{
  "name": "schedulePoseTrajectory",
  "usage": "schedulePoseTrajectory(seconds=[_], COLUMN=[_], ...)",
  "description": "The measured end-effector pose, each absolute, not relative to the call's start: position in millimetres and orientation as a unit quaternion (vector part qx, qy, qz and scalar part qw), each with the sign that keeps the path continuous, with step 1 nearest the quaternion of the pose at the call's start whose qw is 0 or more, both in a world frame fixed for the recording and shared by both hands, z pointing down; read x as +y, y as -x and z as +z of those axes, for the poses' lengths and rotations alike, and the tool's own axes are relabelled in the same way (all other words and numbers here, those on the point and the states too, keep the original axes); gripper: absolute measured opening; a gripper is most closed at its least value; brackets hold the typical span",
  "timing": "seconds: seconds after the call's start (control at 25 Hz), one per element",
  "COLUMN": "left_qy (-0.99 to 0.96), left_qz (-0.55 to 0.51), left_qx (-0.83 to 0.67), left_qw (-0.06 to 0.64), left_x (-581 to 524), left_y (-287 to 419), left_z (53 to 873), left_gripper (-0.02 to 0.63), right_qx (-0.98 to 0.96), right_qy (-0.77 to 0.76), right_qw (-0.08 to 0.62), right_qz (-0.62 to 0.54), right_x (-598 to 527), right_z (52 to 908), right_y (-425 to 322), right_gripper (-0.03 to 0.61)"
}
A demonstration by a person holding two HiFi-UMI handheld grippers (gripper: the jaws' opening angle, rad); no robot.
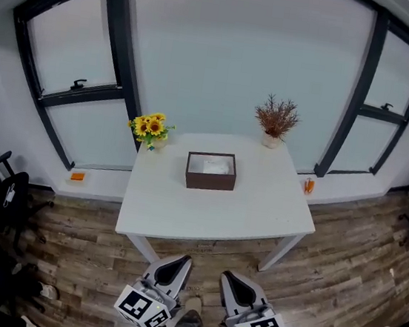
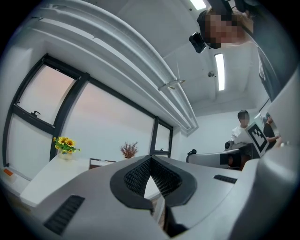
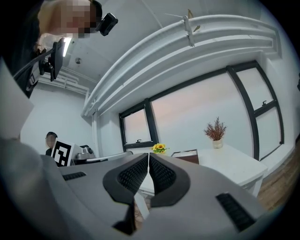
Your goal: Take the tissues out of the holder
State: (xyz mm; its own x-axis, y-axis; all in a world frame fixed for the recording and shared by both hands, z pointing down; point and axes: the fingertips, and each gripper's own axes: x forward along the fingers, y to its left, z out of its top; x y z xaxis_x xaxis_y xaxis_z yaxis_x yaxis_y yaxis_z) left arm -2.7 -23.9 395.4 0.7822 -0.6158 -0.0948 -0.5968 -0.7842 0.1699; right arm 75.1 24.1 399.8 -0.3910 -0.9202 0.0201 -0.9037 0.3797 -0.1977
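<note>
We judge nothing done: the tissues [image 1: 216,166] lie in the holder [image 1: 209,182] on the surface [image 1: 220,217]. Our left claw [image 1: 180,260] and right claw [image 1: 229,277], both pressed together and empty, hang well short of it.

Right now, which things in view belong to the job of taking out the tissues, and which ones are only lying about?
For the job: tissues; brown tissue holder; left gripper and right gripper, both empty, fingers shut.

Lying about: sunflowers in a vase; dried plant in a pot; office chair.
</note>
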Motion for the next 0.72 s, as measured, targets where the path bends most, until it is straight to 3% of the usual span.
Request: schedulePoseTrajectory(seconds=[0.72], left_qy=[-0.957], left_qz=[-0.057], left_qx=[-0.277], left_qw=[0.070], left_x=[-209], left_y=[-35], left_z=[399], left_gripper=[0.008], right_qx=[0.822], right_qy=[0.559], right_qw=[-0.006], right_qz=[-0.112], right_x=[-164], right_z=[404], right_y=[-84], right_gripper=[0.006])
